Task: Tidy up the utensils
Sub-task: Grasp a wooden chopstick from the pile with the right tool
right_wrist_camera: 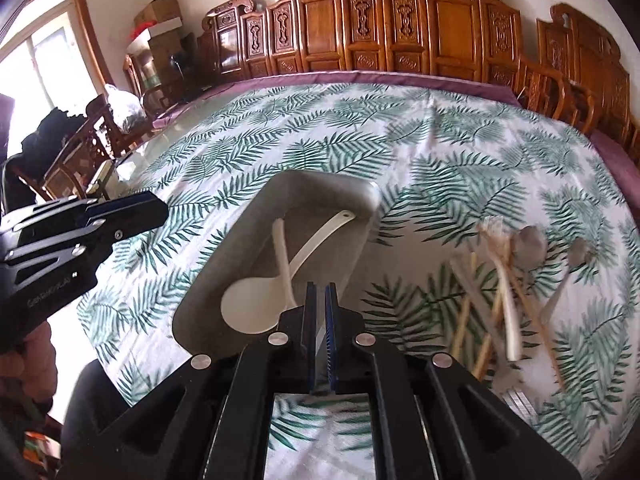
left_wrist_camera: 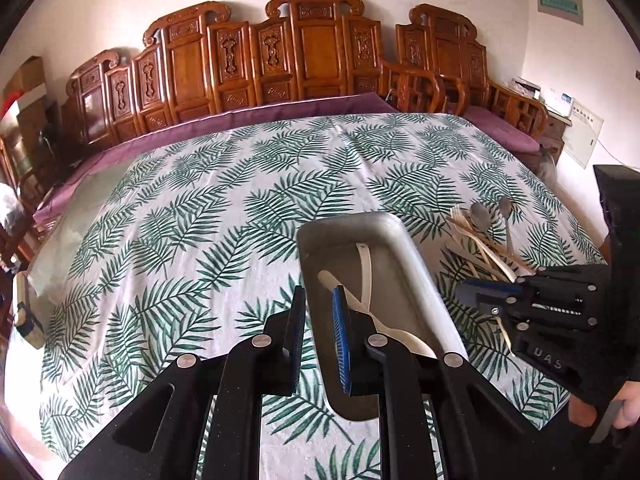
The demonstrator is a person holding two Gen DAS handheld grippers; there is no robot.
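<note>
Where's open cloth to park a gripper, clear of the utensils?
Free: the leaf-print tablecloth left of the grey tray, and beyond it toward the carved wooden bench. Crowded: right of the tray, where wooden forks and metal spoons lie piled. Two white spoons occupy the tray.

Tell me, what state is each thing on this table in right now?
Grey tray: on the leaf-print tablecloth, holding utensils.
White spoons: two, crossed inside the tray.
Loose utensils: jumbled pile on the cloth, outside the tray.
Left gripper: nearly shut, astride the tray's side wall.
Right gripper: shut, at the tray's rim.
</note>
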